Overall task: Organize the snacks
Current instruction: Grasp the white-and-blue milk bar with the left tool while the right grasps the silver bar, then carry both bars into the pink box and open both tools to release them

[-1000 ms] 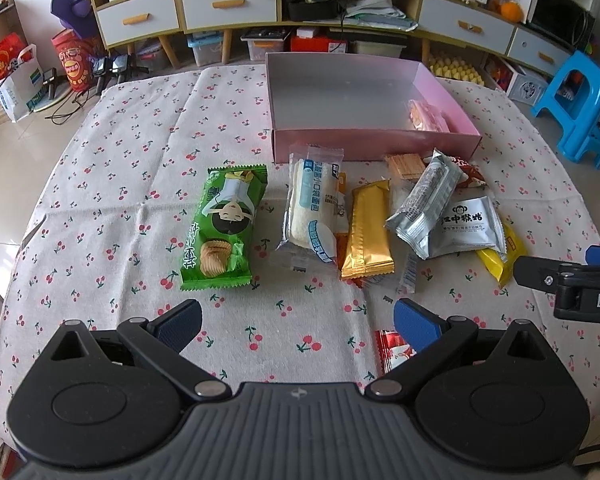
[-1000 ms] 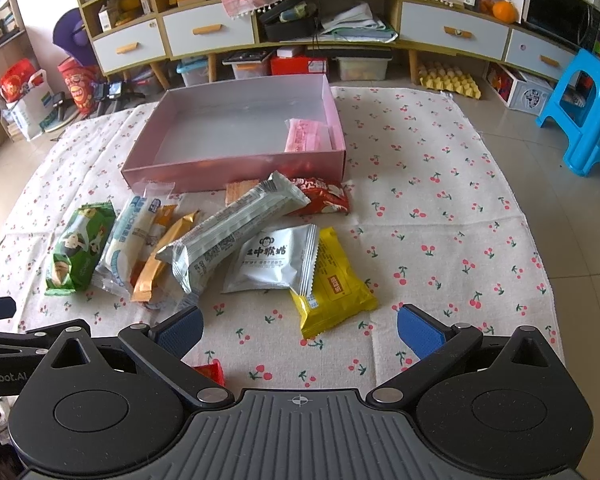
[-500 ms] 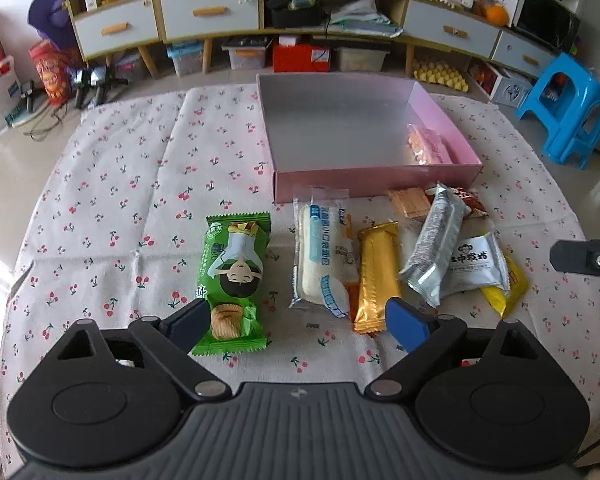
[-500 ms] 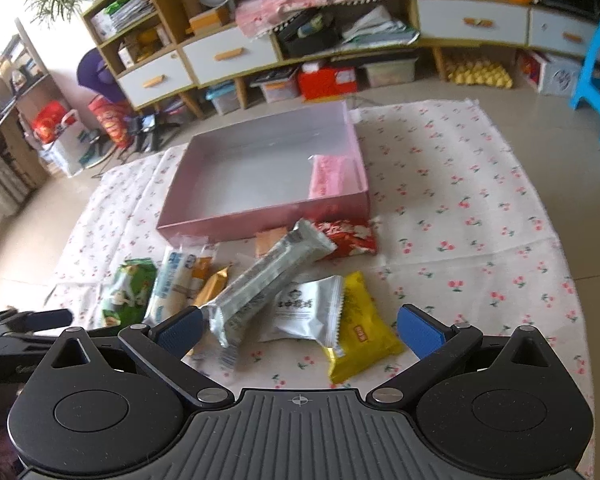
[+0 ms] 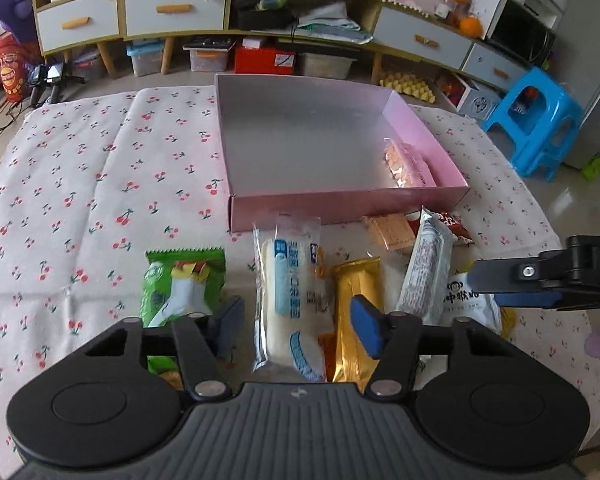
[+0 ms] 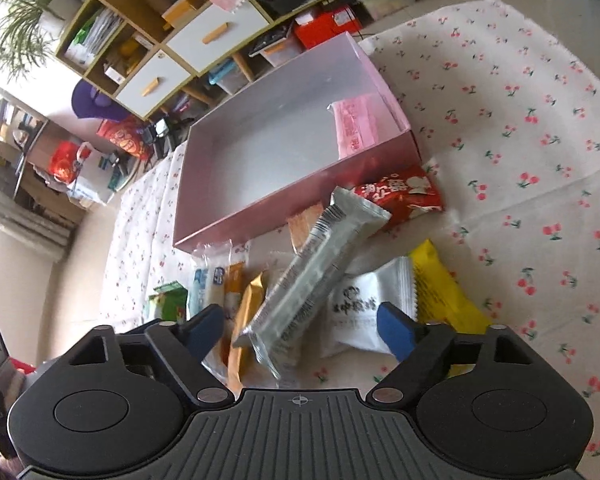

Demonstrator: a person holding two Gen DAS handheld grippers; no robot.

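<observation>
Barely started imo: just one pink packet (image 5: pixel 410 164) in the pink box (image 5: pixel 340 206), rest lie lower-center. Left hand-held gripper (image 5: pixel 296 322) and right hand-held gripper (image 6: pixel 300 330) both wide open, empty.

Left tool (image 5: pixel 296 326) spread wide over white roll packet (image 5: pixel 290 300); green packet (image 5: pixel 182 286) alongside; pink box (image 5: pixel 340 206) beyond on table (image 5: pixel 80 184).

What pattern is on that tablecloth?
Small red cherries on white tablecloth, clearest in the left wrist view.
</observation>
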